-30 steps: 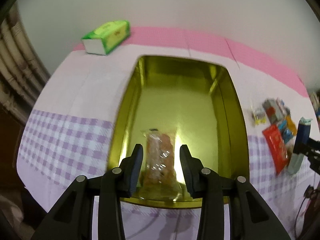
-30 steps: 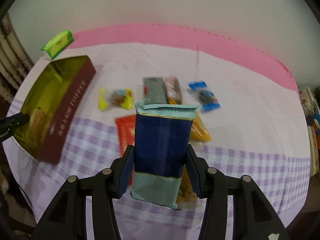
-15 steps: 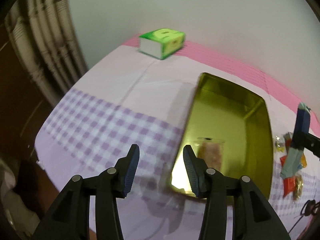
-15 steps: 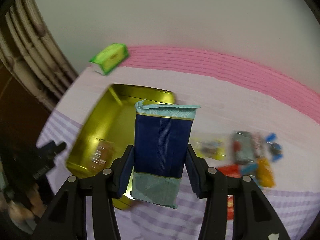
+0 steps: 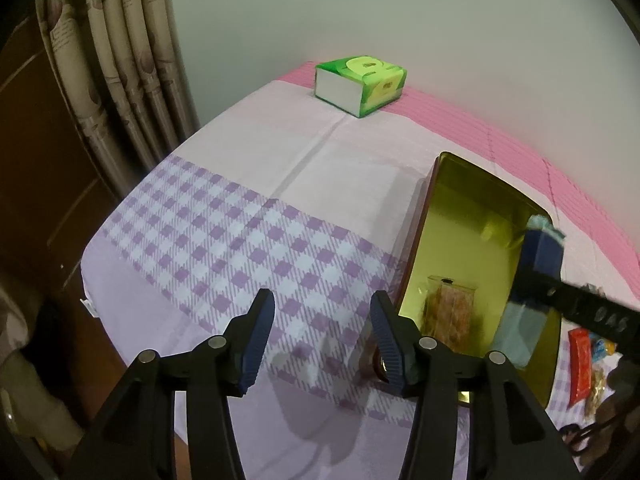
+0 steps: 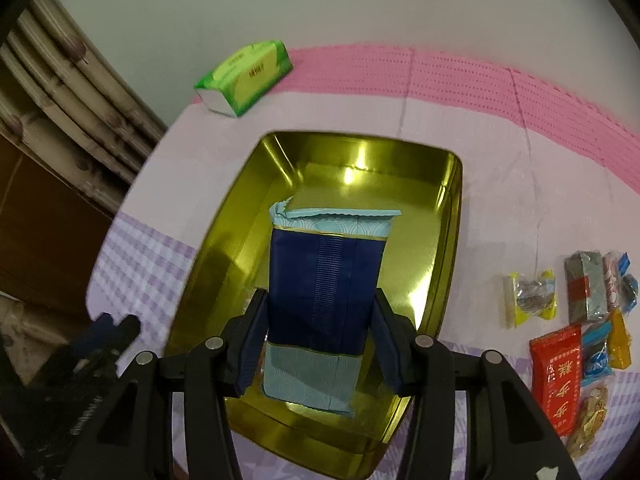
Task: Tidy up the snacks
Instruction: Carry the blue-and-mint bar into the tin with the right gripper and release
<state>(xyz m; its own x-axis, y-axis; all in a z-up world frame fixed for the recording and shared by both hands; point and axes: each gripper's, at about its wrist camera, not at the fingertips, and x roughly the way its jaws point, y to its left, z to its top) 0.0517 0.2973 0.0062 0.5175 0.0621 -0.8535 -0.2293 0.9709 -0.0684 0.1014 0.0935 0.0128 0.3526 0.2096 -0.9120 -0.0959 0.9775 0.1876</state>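
A gold tin (image 6: 440, 248) lies open on the checked tablecloth. My right gripper (image 6: 320, 320) is shut on a dark blue and pale teal snack packet (image 6: 326, 280), held upright over the tin's middle. In the left wrist view that same packet (image 5: 540, 256) hangs above the tin (image 5: 452, 208), and a clear packet of orange snacks (image 5: 450, 316) lies on the tin floor. My left gripper (image 5: 322, 332) hovers over bare cloth left of the tin; its jaws are opening with nothing between them. In the right wrist view the left gripper (image 6: 108, 332) shows at the lower left.
A green tissue box (image 5: 360, 84) sits at the far edge by the pink strip. Several loose snack packets lie right of the tin, among them a red one (image 6: 556, 376) and a yellow-ended one (image 6: 528, 300). Curtains (image 5: 120, 60) hang beyond the left table edge.
My left gripper let go of the orange snack packet in the tin, drew back to the left and widened. My right gripper carried the blue packet from the snack pile to above the tin.
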